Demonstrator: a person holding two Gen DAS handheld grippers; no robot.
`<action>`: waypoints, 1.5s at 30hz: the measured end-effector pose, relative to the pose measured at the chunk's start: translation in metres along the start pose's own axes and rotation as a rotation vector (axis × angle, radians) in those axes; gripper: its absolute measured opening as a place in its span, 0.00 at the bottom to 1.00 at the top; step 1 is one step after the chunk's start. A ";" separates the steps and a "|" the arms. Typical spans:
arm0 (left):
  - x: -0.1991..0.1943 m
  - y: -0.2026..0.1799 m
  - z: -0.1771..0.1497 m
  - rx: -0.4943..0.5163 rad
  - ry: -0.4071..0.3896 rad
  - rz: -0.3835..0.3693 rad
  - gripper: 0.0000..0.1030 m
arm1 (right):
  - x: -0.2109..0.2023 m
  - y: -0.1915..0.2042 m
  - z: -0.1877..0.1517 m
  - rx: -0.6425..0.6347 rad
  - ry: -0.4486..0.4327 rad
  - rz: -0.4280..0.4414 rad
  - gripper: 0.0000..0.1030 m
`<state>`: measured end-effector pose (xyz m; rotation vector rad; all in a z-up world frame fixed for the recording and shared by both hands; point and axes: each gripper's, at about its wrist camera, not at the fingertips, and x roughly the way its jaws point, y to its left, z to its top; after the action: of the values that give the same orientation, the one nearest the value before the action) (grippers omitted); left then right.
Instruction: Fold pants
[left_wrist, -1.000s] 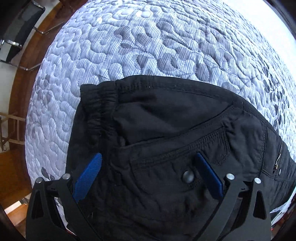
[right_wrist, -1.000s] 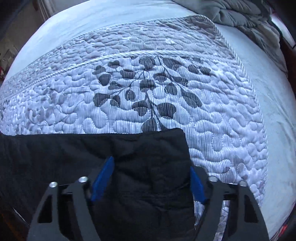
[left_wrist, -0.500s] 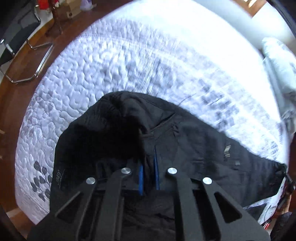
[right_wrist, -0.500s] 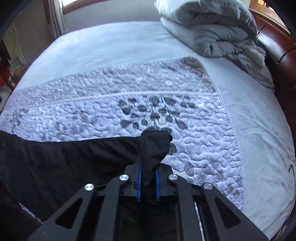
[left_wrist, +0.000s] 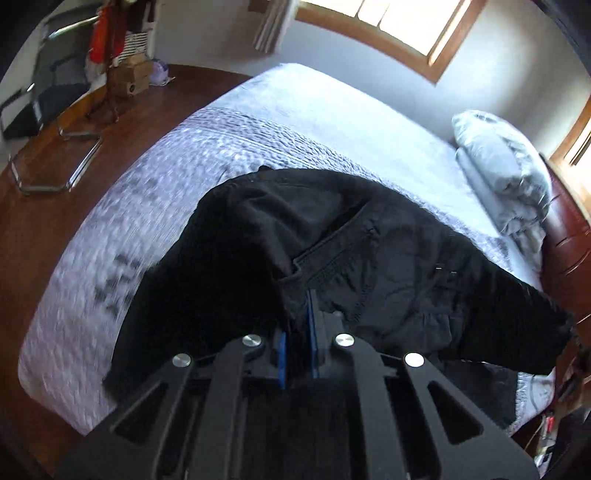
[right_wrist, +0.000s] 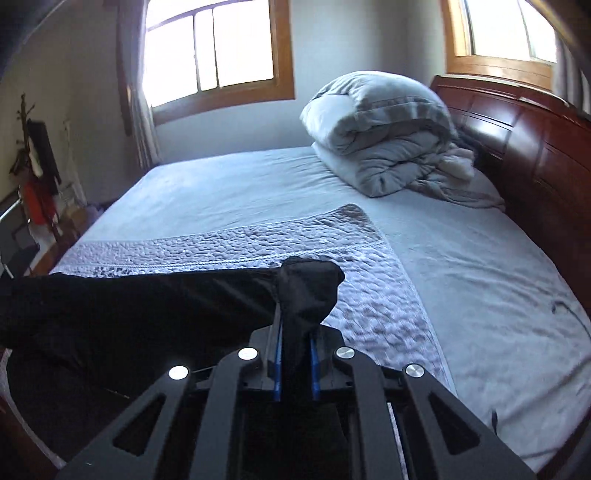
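Note:
Black pants hang lifted above the bed, stretched between my two grippers. My left gripper is shut on the waist end near the pocket seam, blue pads pinching the cloth. My right gripper is shut on the leg end of the pants, a bunch of cloth sticking up between the pads. The rest of the leg runs off to the left in the right wrist view.
The quilted patterned bedspread lies under the pants on the bed. A folded grey duvet sits by the dark wooden headboard. A chair and boxes stand on the wood floor left of the bed.
Both grippers went from open over the flat pants to shut on them, then lifted the pants up off the bedspread; both views now tilt up toward the room.

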<state>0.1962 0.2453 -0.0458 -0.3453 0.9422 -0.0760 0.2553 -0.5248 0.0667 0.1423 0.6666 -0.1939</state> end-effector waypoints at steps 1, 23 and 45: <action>-0.007 0.007 -0.009 -0.006 -0.003 -0.001 0.08 | -0.011 -0.009 -0.014 0.032 -0.004 -0.004 0.10; -0.059 0.084 -0.190 -0.172 0.043 0.007 0.84 | -0.061 -0.044 -0.194 0.211 0.211 -0.115 0.59; 0.029 0.135 -0.154 -0.797 0.118 -0.325 0.09 | -0.097 -0.026 -0.212 0.249 0.201 -0.118 0.61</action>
<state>0.0784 0.3266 -0.1946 -1.2417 0.9972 -0.0134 0.0479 -0.4968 -0.0388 0.3656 0.8508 -0.3794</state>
